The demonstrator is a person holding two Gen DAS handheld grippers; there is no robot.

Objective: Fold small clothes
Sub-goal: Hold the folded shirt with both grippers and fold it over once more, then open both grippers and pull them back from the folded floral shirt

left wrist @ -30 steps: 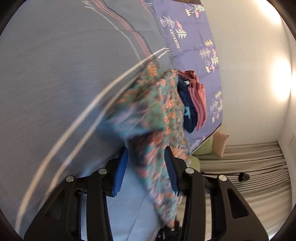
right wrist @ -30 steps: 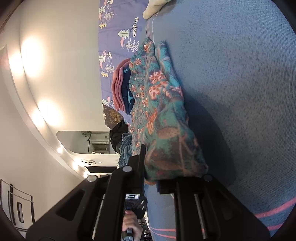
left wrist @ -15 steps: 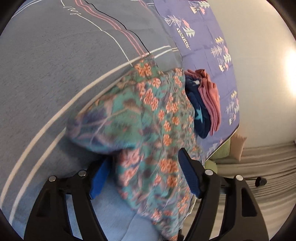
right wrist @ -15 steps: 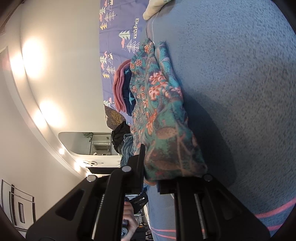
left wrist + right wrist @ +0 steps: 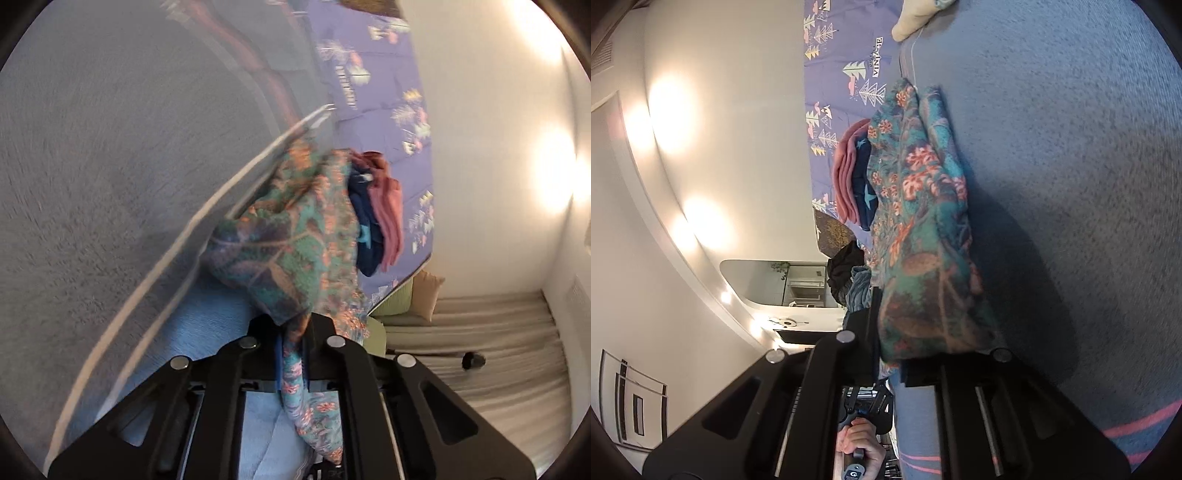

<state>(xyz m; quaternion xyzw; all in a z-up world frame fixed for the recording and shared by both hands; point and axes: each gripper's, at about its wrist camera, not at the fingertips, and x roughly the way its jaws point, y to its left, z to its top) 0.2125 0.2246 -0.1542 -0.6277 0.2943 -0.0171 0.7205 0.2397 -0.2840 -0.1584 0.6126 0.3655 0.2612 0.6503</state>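
Observation:
A teal floral garment [image 5: 295,236] lies bunched on the grey bedspread [image 5: 110,147]. My left gripper [image 5: 293,343] is shut on its near edge, with cloth hanging down between the fingers. In the right wrist view the same garment [image 5: 923,221] stretches away from my right gripper [image 5: 890,350], which is shut on its near end. Both ends are lifted a little off the bed.
A stack of folded clothes, pink [image 5: 388,206] over navy [image 5: 364,229], lies just behind the garment; it also shows in the right wrist view [image 5: 849,173]. A purple tree-print sheet [image 5: 376,92] lies beyond. White wall and curtains [image 5: 480,332] lie past the bed edge.
My left gripper was open around the garment's edge; it has shut on the cloth and pulled it up. The right gripper has stayed shut on its end and barely moved.

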